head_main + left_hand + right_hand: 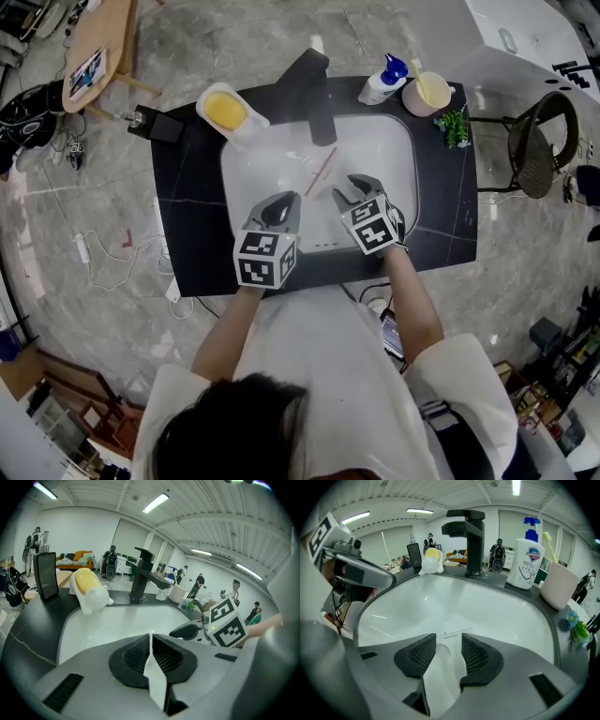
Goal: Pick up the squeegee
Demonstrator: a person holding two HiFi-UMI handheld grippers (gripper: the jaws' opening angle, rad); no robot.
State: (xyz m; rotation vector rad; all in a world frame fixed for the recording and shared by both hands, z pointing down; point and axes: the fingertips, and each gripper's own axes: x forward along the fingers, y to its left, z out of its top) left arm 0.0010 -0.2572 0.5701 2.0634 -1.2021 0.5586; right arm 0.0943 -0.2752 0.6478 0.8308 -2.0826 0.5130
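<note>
The squeegee [321,171] is a thin pinkish stick with a clear blade, lying on the floor of the white sink basin [253,178]. In the right gripper view the squeegee [457,633] shows as a faint line just beyond the fingertips. My right gripper [352,189] [448,641] hangs over the basin's right half, close to the stick, jaws open with only the basin between the pads. My left gripper [279,202] [151,637] is over the basin's near left part, its pads meeting at the tips and holding nothing.
A black faucet [319,103] stands at the basin's back. On the black counter [187,234] are a yellow-and-white holder [228,112], a blue-capped bottle [384,80], a pale cup [427,94], a small plant [455,127] and a dark upright screen [159,125]. A chair [539,141] stands at the right.
</note>
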